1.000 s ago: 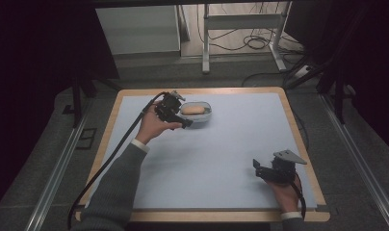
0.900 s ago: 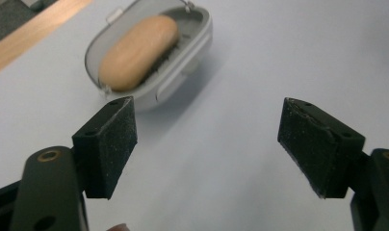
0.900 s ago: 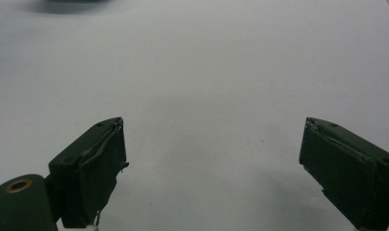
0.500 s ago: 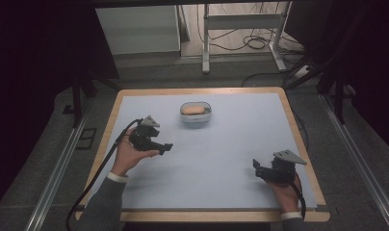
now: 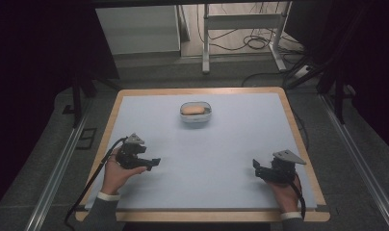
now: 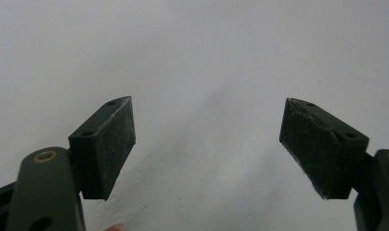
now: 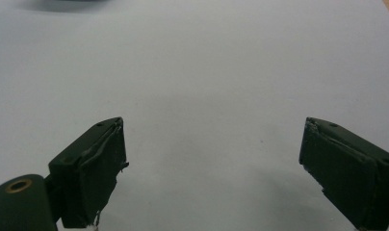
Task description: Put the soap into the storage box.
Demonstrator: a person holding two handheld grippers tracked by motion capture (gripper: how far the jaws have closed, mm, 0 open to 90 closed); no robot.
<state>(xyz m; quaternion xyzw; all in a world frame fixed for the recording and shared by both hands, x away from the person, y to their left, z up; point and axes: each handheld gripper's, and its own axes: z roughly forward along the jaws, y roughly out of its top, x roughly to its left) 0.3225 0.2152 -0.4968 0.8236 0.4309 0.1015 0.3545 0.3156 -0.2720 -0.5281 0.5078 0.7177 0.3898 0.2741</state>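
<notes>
Lying well beyond both grippers (image 5: 154,162) (image 5: 256,166): bowl (image 5: 196,113) with bread.

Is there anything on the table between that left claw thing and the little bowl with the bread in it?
Nothing visible: only bare table lies between the open left gripper and the bowl holding the bread.
</notes>
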